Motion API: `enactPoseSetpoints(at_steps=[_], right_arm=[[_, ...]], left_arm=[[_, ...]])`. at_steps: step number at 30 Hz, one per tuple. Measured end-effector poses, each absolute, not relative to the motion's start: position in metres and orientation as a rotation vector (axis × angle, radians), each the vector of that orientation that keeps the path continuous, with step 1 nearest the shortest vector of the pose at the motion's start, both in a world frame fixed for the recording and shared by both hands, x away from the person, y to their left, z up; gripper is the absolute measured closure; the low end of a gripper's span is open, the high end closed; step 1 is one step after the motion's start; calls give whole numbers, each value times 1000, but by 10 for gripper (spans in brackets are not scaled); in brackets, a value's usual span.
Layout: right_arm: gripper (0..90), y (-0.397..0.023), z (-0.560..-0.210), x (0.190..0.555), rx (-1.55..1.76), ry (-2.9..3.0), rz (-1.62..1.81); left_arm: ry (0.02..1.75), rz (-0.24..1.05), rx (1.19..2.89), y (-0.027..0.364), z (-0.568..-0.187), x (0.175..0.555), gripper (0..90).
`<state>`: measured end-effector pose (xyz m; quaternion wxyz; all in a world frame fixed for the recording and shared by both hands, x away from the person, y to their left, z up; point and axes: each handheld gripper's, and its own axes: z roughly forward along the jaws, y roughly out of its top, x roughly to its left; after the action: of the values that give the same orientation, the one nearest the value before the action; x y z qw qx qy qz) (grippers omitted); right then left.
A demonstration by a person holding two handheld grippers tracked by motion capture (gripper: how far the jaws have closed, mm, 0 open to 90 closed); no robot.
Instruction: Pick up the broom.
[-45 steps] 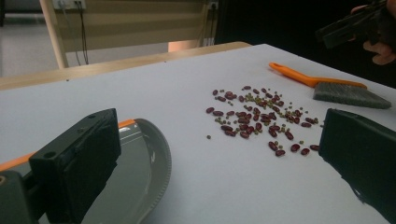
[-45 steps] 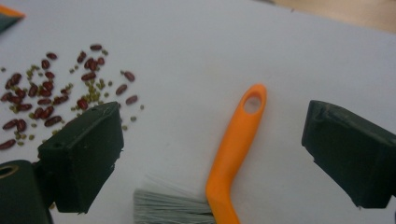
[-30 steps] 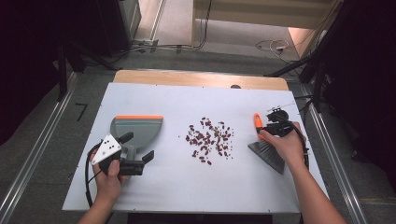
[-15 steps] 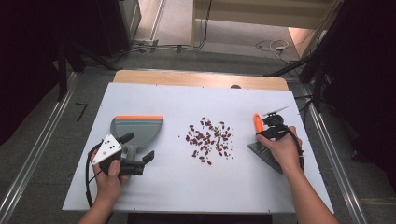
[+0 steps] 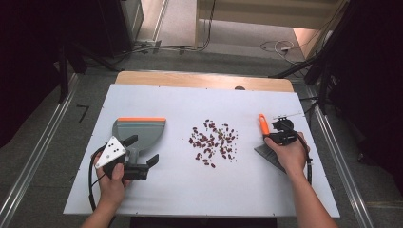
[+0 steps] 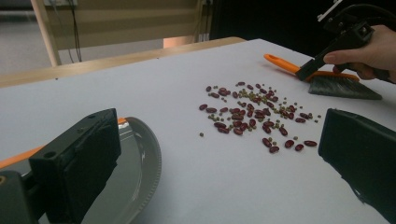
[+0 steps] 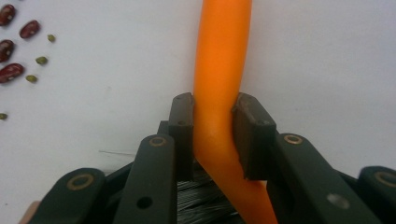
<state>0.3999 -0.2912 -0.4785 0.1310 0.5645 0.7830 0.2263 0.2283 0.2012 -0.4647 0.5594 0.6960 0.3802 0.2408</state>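
White table [image 5: 190, 99], brush handle [image 7: 219, 70] clamped

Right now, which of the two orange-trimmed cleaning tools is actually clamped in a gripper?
The brush: the right gripper pinches its orange handle. The dustpan lies flat, between the left gripper's open jaws.

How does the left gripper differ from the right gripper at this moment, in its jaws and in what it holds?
The left gripper has its jaws spread wide and pressing nothing, with the grey dustpan lying beneath; the right gripper has just been closing and now clamps the brush by its orange handle. The left gripper points toward the beans; the right gripper points along the handle, bristles behind its jaws. Both are hand-held low over the white table.
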Motion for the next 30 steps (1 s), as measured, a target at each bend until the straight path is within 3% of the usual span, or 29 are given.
enactPoseSetpoints(at_steps=[20,30], right_arm=[[697,-335,-455,339,1417,1888,1347],[698,-331,-436,319,1292,1758,1511]], left_arm=[[848,570,1656,187,-460,227,0],[810,564,1654,177,-456,226,0]])
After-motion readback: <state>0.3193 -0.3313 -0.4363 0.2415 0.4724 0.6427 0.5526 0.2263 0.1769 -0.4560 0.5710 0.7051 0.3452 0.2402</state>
